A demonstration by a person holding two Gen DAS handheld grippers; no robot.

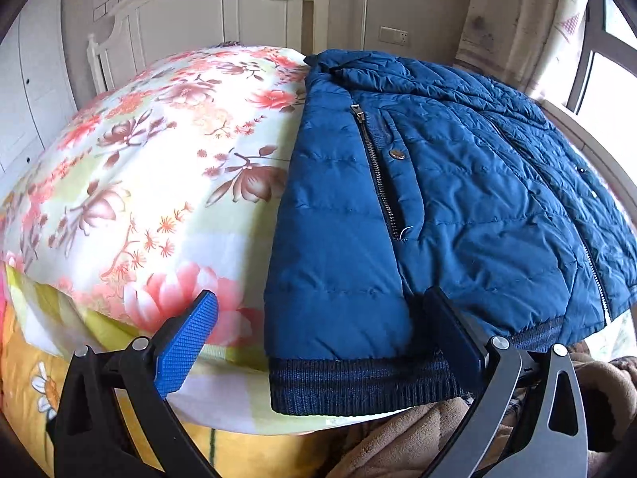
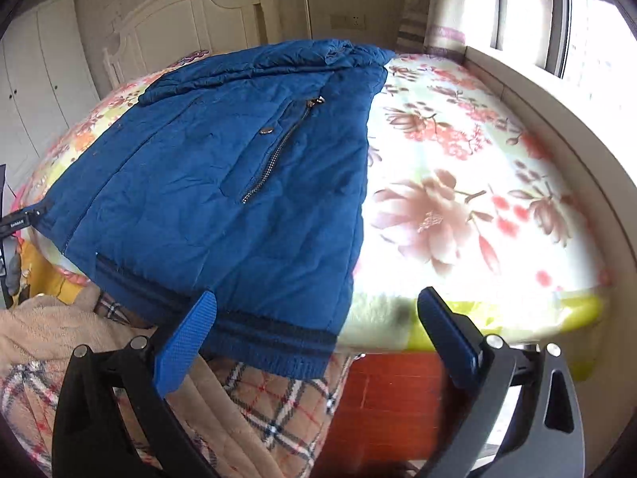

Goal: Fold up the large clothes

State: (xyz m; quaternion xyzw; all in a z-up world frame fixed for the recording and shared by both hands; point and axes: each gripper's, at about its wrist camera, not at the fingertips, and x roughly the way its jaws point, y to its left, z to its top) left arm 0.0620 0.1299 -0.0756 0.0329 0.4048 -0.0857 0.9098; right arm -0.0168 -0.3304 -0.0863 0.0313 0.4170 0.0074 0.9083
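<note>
Left wrist view, left to right: white wardrobe [image 1: 28, 91] at the edge; floral bedsheet [image 1: 159, 167] across the bed, white headboard [image 1: 207, 12] behind it; blue quilted jacket [image 1: 438, 207] lying flat on the sheet's right part, front up, pocket zipper [image 1: 376, 167] and snap visible, ribbed hem [image 1: 358, 382] hanging over the near bed edge; left gripper [image 1: 326, 342] spread wide, hem between the fingers, right finger touching or just over the hem, nothing pinched; tan fleece blanket [image 1: 398, 442] below the hem; window [image 1: 605, 59] far right. Right wrist view: same jacket [image 2: 223, 183] now on the left part of the sheet, plaid blanket [image 2: 254, 418] under its hem; right gripper [image 2: 318, 338] also spread, holding nothing, left finger over the hem, right finger over the sheet's near edge; red-brown floor [image 2: 382, 398] below.
</note>
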